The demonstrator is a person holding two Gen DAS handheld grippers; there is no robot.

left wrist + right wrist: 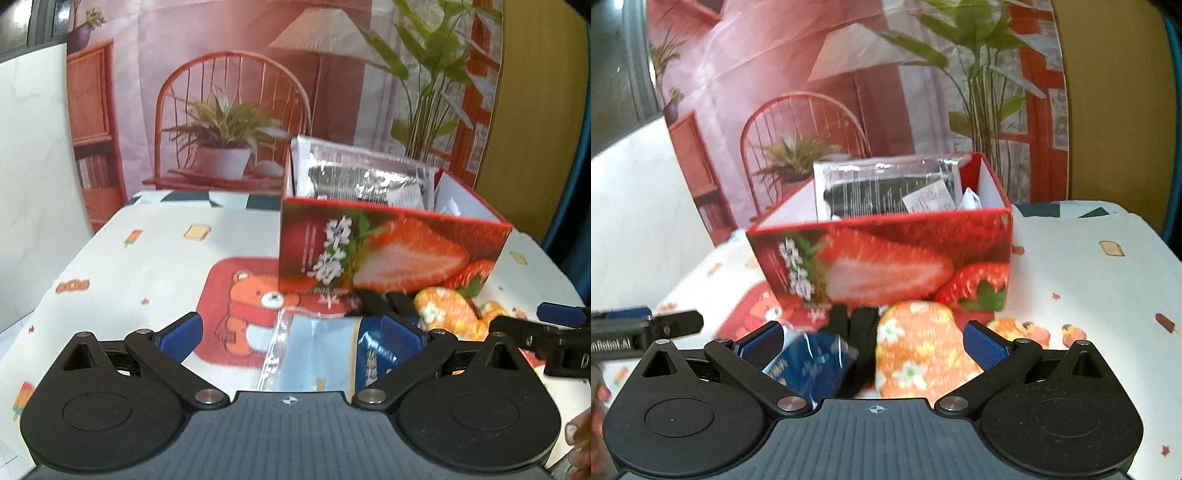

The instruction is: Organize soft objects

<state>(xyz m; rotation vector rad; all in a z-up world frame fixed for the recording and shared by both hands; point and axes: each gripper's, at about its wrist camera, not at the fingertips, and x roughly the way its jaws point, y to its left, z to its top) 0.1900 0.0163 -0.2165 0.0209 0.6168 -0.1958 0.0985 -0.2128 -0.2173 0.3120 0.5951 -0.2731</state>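
1. A printed backdrop (229, 74) is hanging behind the table, showing a rattan chair (232, 110), a lamp (321, 33), a potted plant (221, 147) and a bookshelf (92, 122).
2. A white marble-look panel (33, 177) is standing at the left.
3. A cartoon tablecloth (147, 266) with a bear print (243, 306) is covering the table.
4. A yellow-brown board (535, 110) is bordering the backdrop at right.
5. Soft daylight is washing the scene.
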